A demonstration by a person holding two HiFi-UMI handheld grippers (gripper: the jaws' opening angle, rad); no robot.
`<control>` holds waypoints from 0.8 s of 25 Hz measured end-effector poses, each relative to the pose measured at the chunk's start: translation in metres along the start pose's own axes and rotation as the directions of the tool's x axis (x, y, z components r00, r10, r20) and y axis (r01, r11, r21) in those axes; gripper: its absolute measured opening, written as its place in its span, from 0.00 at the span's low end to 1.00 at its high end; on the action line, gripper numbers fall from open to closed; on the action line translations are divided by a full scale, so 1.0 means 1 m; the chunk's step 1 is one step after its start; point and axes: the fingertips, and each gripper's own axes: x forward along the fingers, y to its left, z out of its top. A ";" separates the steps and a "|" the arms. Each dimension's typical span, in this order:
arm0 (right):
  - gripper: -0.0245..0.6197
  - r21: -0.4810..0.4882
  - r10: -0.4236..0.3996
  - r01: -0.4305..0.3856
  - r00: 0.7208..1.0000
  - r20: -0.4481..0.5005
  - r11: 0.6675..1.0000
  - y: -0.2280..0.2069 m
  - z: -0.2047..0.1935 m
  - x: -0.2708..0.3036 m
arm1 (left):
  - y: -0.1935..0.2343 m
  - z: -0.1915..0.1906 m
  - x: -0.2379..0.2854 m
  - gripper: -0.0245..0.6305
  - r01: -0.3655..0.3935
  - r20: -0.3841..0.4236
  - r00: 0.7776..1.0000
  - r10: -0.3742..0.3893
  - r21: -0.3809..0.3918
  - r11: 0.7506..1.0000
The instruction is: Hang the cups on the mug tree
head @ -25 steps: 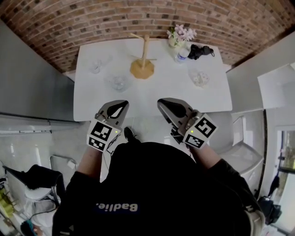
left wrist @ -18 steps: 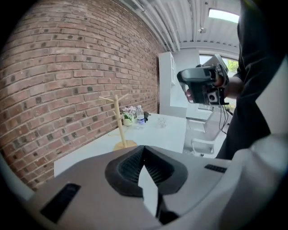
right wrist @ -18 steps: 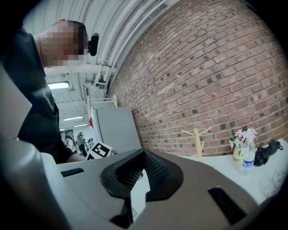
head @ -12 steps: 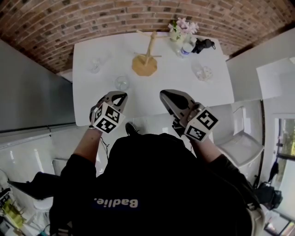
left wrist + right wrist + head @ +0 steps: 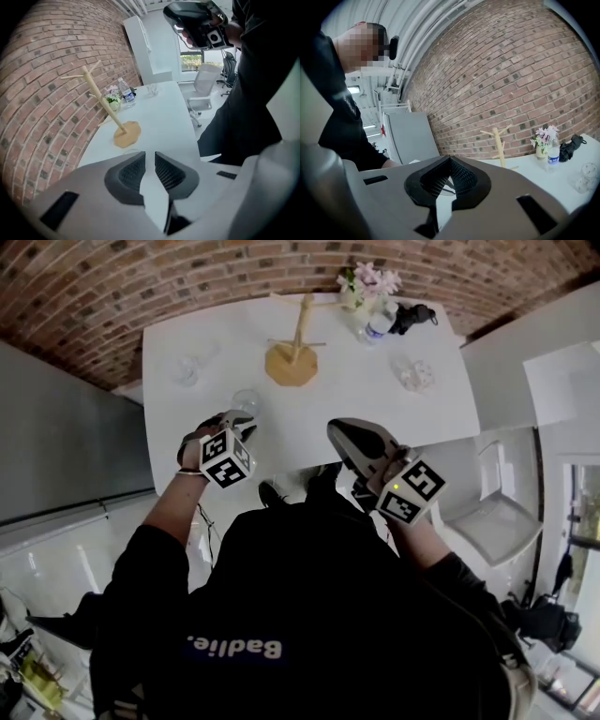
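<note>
Glass cup (image 5: pixel 246 401) near the table's (image 5: pixel 375 413) front edge looks brittle and slick, so pinch its rim; left gripper (image 5: pixel 236 418) opening empty, right gripper (image 5: pixel 337 429) clenched empty.

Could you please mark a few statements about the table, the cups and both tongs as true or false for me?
1. No cup hangs on the light wooden mug tree. True.
2. The left tongs grip a clear glass cup. False: their jaws are opening with nothing between them; the nearest clear glass cup stands on the white table.
3. The right tongs are shut and empty. True.
4. The pink flowers stand left of the mug tree. False: in the head view they stand to its right, beside a clear plastic bottle.
</note>
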 end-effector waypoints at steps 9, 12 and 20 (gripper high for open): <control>0.08 0.018 -0.004 0.004 1.000 -0.001 1.000 -0.024 -0.001 -0.009 | -0.001 -0.021 0.034 0.18 0.081 -0.192 0.980 -0.044 0.187 0.979; 0.08 0.012 0.002 -0.002 1.000 -0.009 1.000 -0.029 0.002 -0.007 | -0.002 -0.029 0.044 0.19 0.117 -0.247 0.967 -0.055 0.242 0.963; 0.08 0.022 -0.018 0.019 0.999 -0.037 1.000 -0.052 0.000 -0.017 | -0.002 -0.045 0.071 0.19 0.200 -0.369 0.926 -0.076 0.310 0.930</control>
